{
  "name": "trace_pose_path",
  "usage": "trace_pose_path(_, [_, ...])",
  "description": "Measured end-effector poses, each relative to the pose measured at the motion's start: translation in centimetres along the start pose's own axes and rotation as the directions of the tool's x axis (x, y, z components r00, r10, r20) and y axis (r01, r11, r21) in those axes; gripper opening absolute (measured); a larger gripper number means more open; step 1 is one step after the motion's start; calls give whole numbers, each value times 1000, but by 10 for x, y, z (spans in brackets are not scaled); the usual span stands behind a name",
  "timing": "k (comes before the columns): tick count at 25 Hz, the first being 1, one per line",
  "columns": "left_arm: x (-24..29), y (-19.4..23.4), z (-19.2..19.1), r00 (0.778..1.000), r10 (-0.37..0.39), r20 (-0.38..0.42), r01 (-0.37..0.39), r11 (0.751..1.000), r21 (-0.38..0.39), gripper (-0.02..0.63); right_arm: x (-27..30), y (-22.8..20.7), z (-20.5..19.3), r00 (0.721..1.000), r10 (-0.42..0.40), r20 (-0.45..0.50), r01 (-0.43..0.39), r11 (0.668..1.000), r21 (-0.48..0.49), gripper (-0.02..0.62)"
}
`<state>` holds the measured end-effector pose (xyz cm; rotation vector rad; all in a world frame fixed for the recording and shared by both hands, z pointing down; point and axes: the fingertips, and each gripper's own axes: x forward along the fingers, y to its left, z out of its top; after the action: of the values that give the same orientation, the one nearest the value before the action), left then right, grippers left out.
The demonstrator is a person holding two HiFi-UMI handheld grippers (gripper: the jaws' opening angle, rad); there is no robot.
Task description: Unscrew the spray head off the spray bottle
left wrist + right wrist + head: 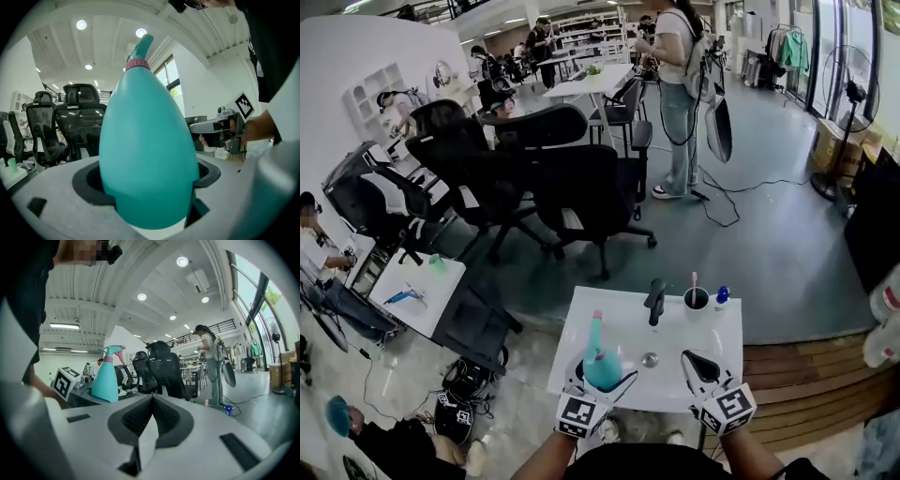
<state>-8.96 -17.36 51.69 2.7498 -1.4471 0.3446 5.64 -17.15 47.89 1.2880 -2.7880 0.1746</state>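
Teal egg-shaped plastic spray bottle upright over the white bench, belly clamped in the left hand-held gripper — right hand-held gripper jaws together, empty, well apart. Likely best: open right, pinch the pink collar under the teal spray head, twist while left holds firm. No brand or label readable.

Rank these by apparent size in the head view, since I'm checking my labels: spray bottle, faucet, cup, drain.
1. spray bottle, largest, though it is probably nearest the camera
2. faucet
3. cup, only slightly smaller than the faucet
4. drain, smallest
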Motion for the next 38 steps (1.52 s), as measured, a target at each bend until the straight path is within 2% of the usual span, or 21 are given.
trace_pose_path(7, [3,39,-1,998,-63,1,63,998,8,463,39,27,3,999,-33,2,33,999,-14,5])
trace_pose_path(12, [0,47,-3,986,-161,38,162,987,-23,463,59,52,6,999,-35,-12,35,999,-26,6])
trace_pose_path(15, [1,52,-5,979,-201,41,201,980,3,463,67,62,13,1000,-29,5,29,1000,2,6])
trace_pose_path(17, [2,54,-6,977,-211,41,211,978,5,463,71,68,22,1000,-1,17,1,1000,17,15])
trace_pose_path(18, [2,56,-5,977,-210,43,210,978,3,463,73,72,28,999,23,24,-23,999,23,72])
trace_pose_path(19, [2,57,-4,977,-208,45,208,978,0,463,74,75,35,998,49,33,-50,998,30,103])
trace_pose_path(26, [13,39,0,970,-239,42,238,971,29,462,87,102,74,968,225,108,-235,969,81,249])
trace_pose_path(30, [22,26,5,968,-247,46,247,969,8,463,87,114,93,943,301,143,-314,946,76,249])
trace_pose_path(33, [31,18,7,964,-260,50,261,965,-23,463,86,123,99,926,360,111,-365,931,24,245])
trace_pose_path(38, [42,5,7,966,-255,37,256,967,-5,463,88,118,101,937,345,60,-341,938,-59,247])
